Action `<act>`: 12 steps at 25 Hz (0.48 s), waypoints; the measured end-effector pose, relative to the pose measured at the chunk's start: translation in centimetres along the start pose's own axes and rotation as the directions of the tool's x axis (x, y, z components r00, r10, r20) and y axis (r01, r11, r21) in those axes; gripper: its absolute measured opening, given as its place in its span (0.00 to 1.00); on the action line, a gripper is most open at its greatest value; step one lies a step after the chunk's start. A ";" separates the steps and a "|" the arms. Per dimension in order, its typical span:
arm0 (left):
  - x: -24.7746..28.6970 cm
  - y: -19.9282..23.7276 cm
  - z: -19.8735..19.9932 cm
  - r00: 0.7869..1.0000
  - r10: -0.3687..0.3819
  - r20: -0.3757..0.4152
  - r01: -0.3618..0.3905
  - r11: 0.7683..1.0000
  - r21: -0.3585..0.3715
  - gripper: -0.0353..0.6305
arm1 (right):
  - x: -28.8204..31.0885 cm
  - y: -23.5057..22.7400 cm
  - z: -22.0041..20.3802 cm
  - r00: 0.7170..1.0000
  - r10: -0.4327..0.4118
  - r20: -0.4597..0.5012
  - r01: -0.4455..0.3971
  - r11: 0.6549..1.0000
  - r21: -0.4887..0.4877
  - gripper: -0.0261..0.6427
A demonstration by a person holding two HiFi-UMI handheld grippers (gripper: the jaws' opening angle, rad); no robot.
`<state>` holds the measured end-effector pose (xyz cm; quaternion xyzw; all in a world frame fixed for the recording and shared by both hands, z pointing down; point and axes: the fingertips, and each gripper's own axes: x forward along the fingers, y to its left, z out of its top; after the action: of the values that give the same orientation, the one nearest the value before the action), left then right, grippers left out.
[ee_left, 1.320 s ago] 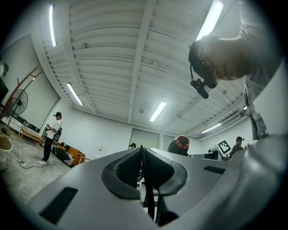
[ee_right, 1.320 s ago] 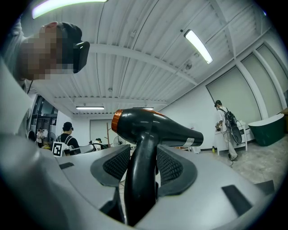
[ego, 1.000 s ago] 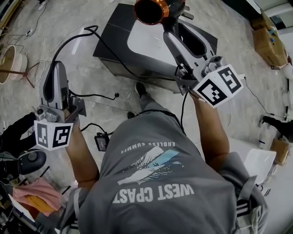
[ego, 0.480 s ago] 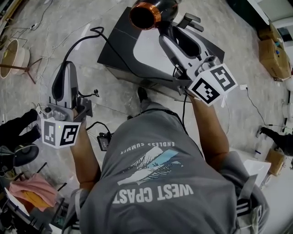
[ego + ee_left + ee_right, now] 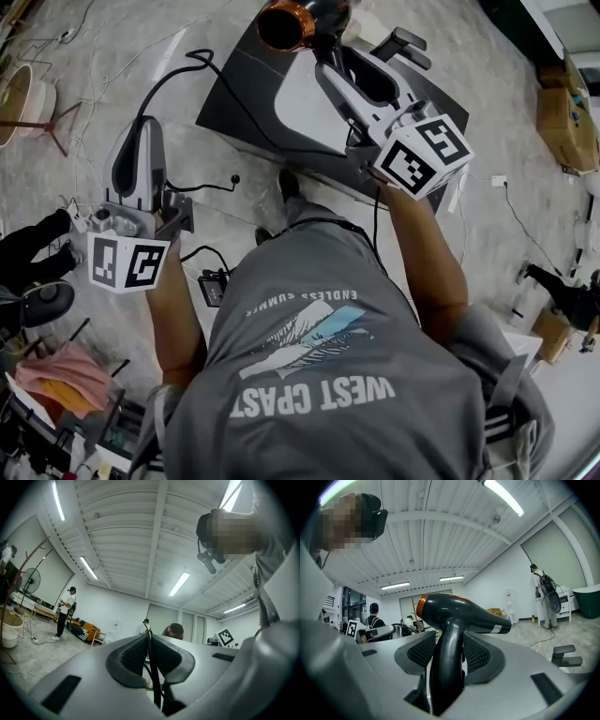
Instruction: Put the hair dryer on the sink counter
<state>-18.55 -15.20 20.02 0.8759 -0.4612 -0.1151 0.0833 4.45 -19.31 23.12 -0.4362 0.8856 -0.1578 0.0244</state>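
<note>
The black hair dryer (image 5: pixel 298 21) with its orange nozzle hangs above the sink counter (image 5: pixel 234 112), a dark slab around a white basin. My right gripper (image 5: pixel 325 58) is shut on its handle; in the right gripper view the handle (image 5: pixel 447 658) stands upright between the ribbed pads, barrel pointing right. My left gripper (image 5: pixel 141 142) is to the left, over the floor beside the counter, and is shut on the dryer's black cord (image 5: pixel 171 81). In the left gripper view the cord (image 5: pixel 152 672) runs down between the closed pads.
A black faucet (image 5: pixel 405 43) stands at the counter's far side. A wooden stand with a white bucket (image 5: pixel 17 97) is at the far left, cardboard boxes (image 5: pixel 568 111) at the right. Cables lie across the floor. A pink cloth (image 5: pixel 54 377) lies on clutter at lower left.
The counter has come closer and the dryer has shifted a little left over it. My left gripper has moved right and nearer the counter, still holding the cord.
</note>
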 end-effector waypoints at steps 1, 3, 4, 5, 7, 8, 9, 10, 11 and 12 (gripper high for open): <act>0.4 0.2 -0.4 1.000 0.003 -0.007 -0.003 1.000 -0.005 0.11 | 0.4 -0.5 -0.3 1.000 -0.003 -0.010 0.003 1.000 0.004 0.34; 1.1 0.5 -1.4 1.000 0.011 -0.021 -0.011 1.000 -0.016 0.11 | 1.2 -1.4 -1.0 1.000 -0.008 -0.028 0.008 1.000 0.010 0.34; 1.4 0.7 -1.8 0.999 0.016 -0.030 -0.016 1.000 -0.022 0.11 | 1.6 -1.8 -1.4 0.999 -0.010 -0.036 0.010 1.000 0.014 0.34; 1.6 0.9 -2.3 0.999 0.021 -0.038 -0.022 0.999 -0.029 0.11 | 1.9 -2.3 -1.7 0.999 -0.011 -0.044 0.012 1.000 0.017 0.34; 2.2 1.3 -3.2 0.998 0.030 -0.053 -0.032 0.999 -0.043 0.11 | 2.6 -3.1 -2.5 0.998 -0.013 -0.059 0.014 1.000 0.023 0.34; 2.5 1.5 -3.6 0.998 0.034 -0.060 -0.037 0.998 -0.049 0.11 | 3.0 -3.5 -2.8 0.998 -0.014 -0.066 0.016 1.000 0.025 0.34; 2.8 1.7 -4.1 0.997 0.037 -0.067 -0.041 0.998 -0.055 0.11 | 3.4 -3.9 -3.2 0.997 -0.015 -0.073 0.017 0.999 0.027 0.34; 3.1 1.9 -4.5 0.997 0.040 -0.073 -0.044 0.997 -0.060 0.11 | 3.7 -4.3 -3.6 0.997 -0.015 -0.080 0.018 0.999 0.029 0.34; 3.3 2.0 -4.9 0.996 0.043 -0.080 -0.048 0.997 -0.066 0.11 | 4.0 -4.6 -3.9 0.996 -0.015 -0.087 0.018 0.999 0.032 0.34; 3.6 2.1 -5.3 0.995 0.045 -0.086 -0.051 0.996 -0.071 0.11 | 4.3 -4.9 -4.3 0.995 -0.015 -0.094 0.018 0.999 0.034 0.34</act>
<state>-16.78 -19.13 25.19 0.8650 -0.4736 -0.0930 0.1373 4.75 -24.39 29.07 -0.4351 0.8793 -0.1935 -0.0109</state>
